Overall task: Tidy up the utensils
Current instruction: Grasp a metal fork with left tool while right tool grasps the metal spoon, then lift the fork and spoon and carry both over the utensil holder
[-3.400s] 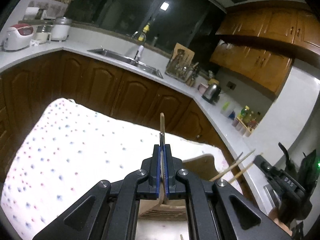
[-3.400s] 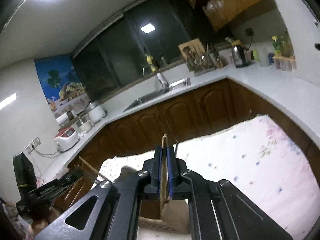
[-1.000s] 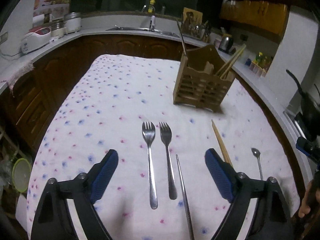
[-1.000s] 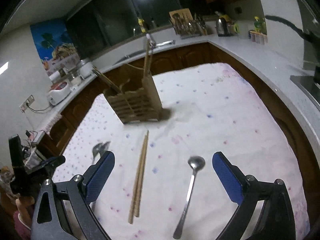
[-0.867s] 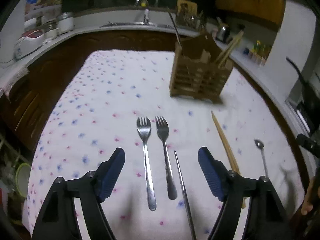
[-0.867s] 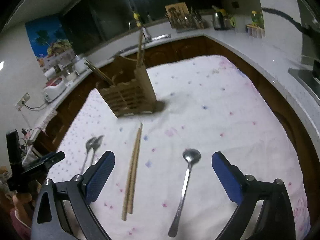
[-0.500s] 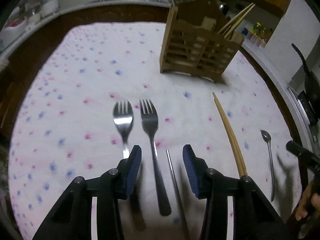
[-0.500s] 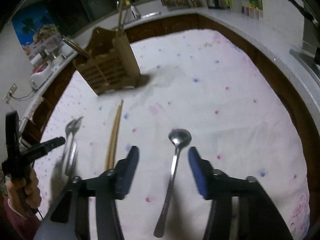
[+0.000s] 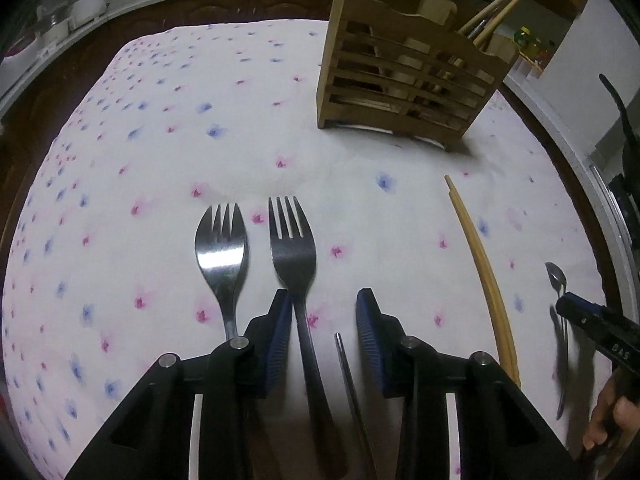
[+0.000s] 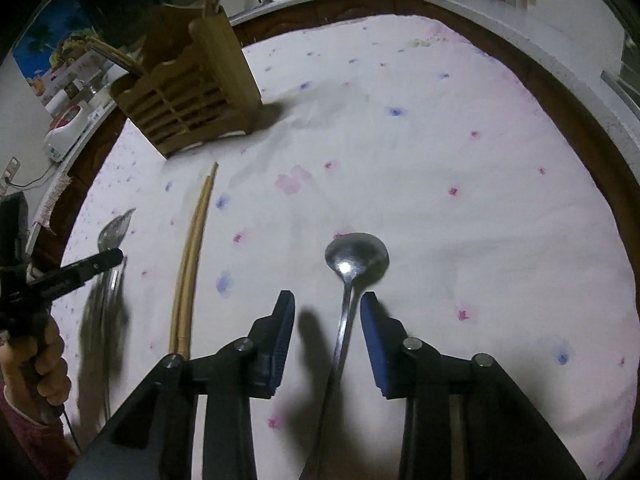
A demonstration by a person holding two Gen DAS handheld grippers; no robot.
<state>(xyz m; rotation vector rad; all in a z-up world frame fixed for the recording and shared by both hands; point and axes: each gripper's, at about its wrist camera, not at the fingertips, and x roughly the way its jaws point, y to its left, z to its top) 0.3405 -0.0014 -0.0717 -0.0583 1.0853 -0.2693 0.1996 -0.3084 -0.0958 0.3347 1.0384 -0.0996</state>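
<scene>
Two steel forks lie side by side on the flowered cloth. My left gripper (image 9: 324,320) hangs low over the right fork (image 9: 292,248), jaws closing. That fork's handle runs between them, close to the left pad (image 9: 280,332), with a thin metal stick (image 9: 348,368) beside it; neither is pinched. The left fork (image 9: 220,248) lies just outside. My right gripper (image 10: 326,320) straddles the handle of a steel spoon (image 10: 356,258), jaws closing, pads clear of it. A wooden slatted utensil holder (image 9: 408,76) stands behind, chopsticks in it.
A pair of wooden chopsticks (image 9: 480,264) lies between the forks and the spoon (image 9: 558,280). A person's hand (image 10: 40,360) grips the left tool at the left edge. Dark cabinets and a white counter ring the table; a rice cooker (image 10: 64,128) sits far left.
Both grippers came away from the holder, dropped toward the cloth and tilted down. Their jaws went from wide apart to narrow, the left around the right fork's handle, the right around the spoon's handle.
</scene>
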